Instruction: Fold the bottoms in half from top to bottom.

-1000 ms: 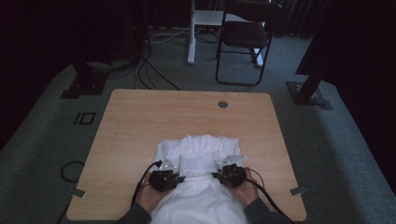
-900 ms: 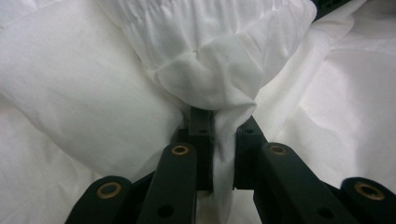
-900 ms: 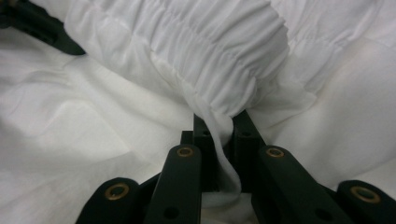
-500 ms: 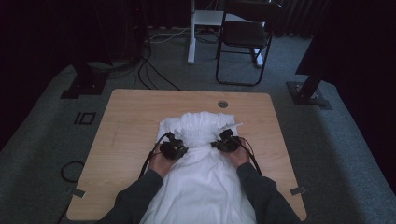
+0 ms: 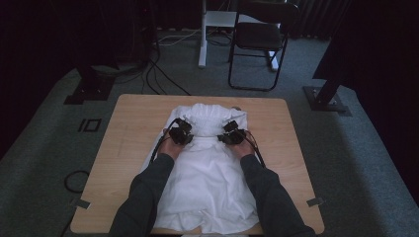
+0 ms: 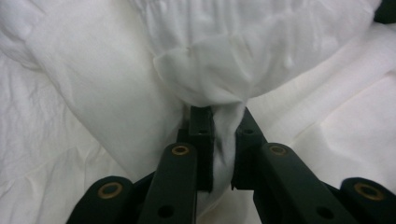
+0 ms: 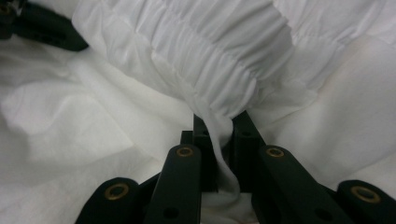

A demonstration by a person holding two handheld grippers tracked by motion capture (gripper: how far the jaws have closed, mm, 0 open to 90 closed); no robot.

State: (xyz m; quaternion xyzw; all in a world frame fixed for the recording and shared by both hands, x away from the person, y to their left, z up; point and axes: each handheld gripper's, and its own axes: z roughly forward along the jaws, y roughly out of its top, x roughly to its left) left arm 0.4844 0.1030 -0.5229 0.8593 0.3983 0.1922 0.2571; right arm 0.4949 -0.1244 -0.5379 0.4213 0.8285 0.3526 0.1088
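A white garment [image 5: 207,173] lies spread down the middle of the wooden table [image 5: 128,123], its far part bunched into a fold with a gathered elastic band [image 7: 210,60]. My left gripper [image 5: 181,132] is shut on a pinch of the white cloth [image 6: 224,135] at the left of that fold. My right gripper [image 5: 232,134] is shut on the cloth [image 7: 219,140] just below the gathered band, at the right of the fold. Both hands rest on the garment, forearms coming in from the near edge.
A small round grommet sits in the table near the far edge, mostly hidden by cloth. A black folding chair [image 5: 257,39] and a white stand [image 5: 202,34] are on the carpet beyond the table. Cables [image 5: 163,79] trail on the floor at far left.
Both grippers have moved away from the person toward the far edge, carrying the pinched cloth with them. More of the garment now lies stretched out behind them toward the near edge.
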